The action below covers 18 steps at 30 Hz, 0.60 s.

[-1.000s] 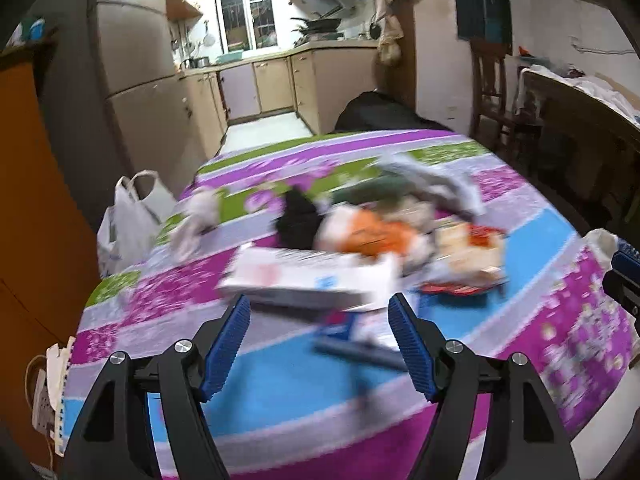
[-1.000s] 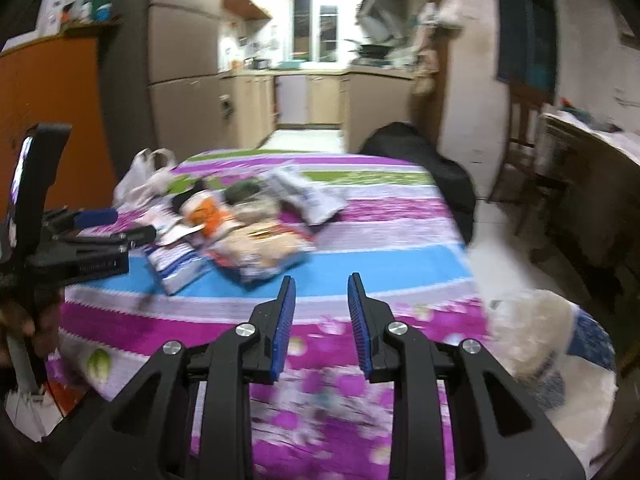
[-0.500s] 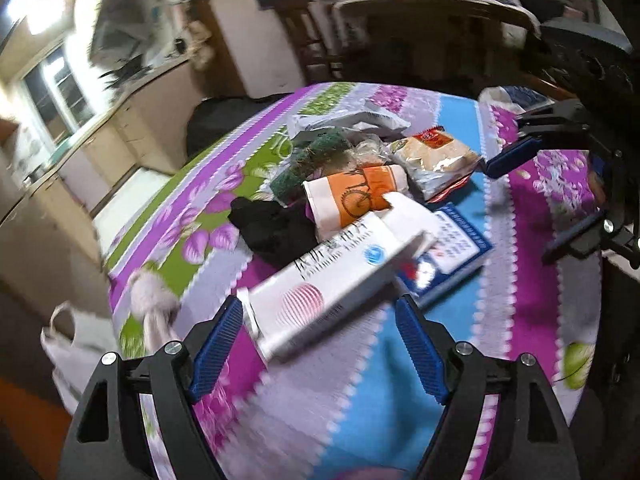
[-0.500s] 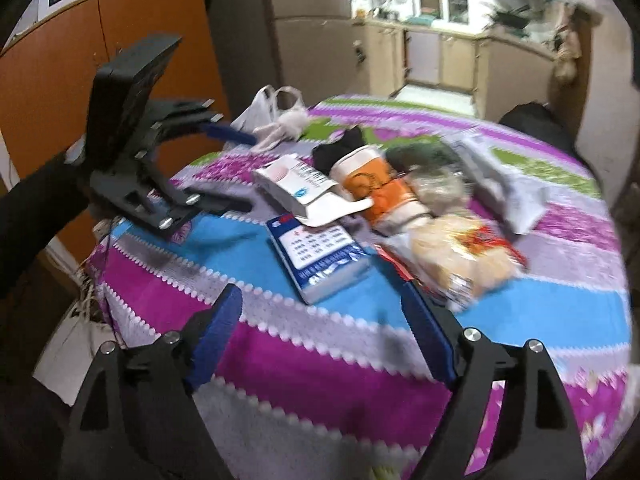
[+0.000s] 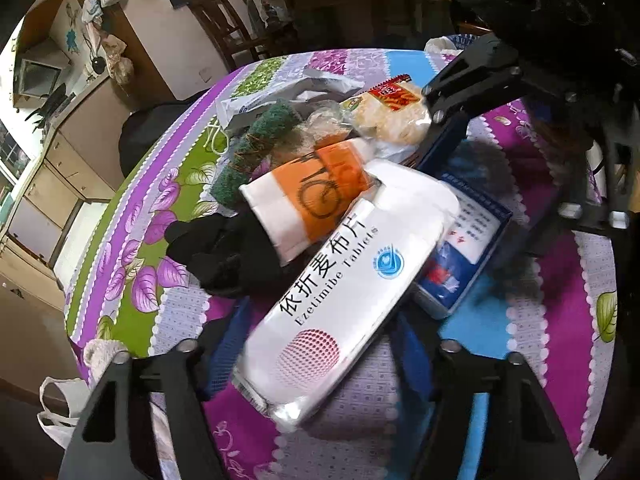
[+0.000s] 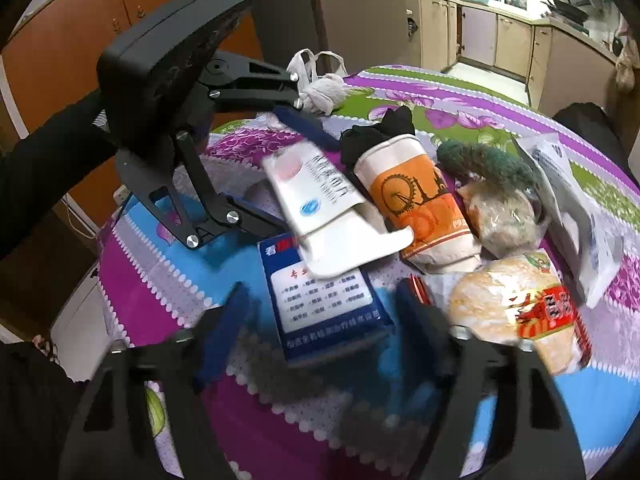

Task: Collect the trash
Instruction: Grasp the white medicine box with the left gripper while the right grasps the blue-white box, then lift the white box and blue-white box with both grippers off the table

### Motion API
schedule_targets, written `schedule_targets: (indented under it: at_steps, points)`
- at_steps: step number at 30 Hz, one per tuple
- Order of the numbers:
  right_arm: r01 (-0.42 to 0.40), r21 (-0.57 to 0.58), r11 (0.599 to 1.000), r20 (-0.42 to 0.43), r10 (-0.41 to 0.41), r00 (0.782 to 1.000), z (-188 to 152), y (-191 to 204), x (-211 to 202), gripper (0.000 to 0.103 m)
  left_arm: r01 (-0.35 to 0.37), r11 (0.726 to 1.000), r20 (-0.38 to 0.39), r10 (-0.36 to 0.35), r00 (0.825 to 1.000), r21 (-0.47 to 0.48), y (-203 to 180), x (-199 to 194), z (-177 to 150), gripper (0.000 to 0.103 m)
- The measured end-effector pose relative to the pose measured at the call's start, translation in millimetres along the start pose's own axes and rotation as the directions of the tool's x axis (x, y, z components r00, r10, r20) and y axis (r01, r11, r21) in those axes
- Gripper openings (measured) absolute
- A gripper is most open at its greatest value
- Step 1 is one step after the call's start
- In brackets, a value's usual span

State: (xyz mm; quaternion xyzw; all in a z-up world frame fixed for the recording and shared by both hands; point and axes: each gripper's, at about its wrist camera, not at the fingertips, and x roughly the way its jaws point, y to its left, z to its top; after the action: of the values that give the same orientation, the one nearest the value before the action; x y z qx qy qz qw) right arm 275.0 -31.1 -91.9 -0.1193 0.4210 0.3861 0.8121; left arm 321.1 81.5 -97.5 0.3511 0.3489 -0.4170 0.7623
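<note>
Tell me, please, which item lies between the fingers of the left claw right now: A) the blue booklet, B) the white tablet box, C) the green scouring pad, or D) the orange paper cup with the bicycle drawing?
B: in the left wrist view the white tablet box lies between the two fingers of the left claw, while the orange paper cup lies beyond it.

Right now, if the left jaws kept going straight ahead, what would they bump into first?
Most likely the white tablet box, which already lies between the left gripper jaws, which have just been closing. Whether they touch it yet is unclear.
</note>
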Motion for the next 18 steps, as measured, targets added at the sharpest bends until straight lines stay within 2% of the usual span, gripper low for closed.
schedule_targets:
  at_steps: [4,11,12,13,14,16,18]
  points:
    - [-0.002,-0.006,1.000,0.016,0.002,1.000,-3.6,2.1,-0.5,0.056,-0.037,0.999,0.002,0.037,0.999,-0.018,-13.4,-7.9,-2.7,0.055]
    - [0.010,-0.003,1.000,0.039,-0.010,0.999,-19.0,14.9,-17.4,0.052,-0.068,0.985,0.045,0.076,0.996,-0.159,-39.3,-36.1,-9.7,0.047]
    - [0.009,0.004,1.000,0.049,-0.010,0.999,-22.9,16.1,-22.7,0.052,-0.072,0.981,0.050,0.083,0.995,-0.179,-41.4,-39.9,-10.1,0.042]
    - [0.011,0.016,1.000,0.060,-0.012,0.998,-25.4,17.6,-28.4,0.052,-0.087,0.973,0.050,0.100,0.994,-0.213,-44.4,-44.4,-11.2,0.027]
    - [0.018,0.031,0.999,0.075,-0.020,0.997,-29.1,19.4,-35.9,0.052,-0.097,0.963,0.036,0.110,0.993,-0.250,-46.8,-47.0,-12.5,0.018]
    - [0.033,0.055,0.998,0.088,-0.038,0.995,-35.4,20.8,-45.1,0.051,-0.116,0.946,0.022,0.129,0.991,-0.304,-52.2,-51.3,-15.0,0.019]
    - [0.048,0.079,0.996,0.082,-0.054,0.995,-43.9,21.7,-52.8,0.051,-0.123,0.939,0.016,0.135,0.991,-0.320,-59.8,-53.8,-17.0,0.019]
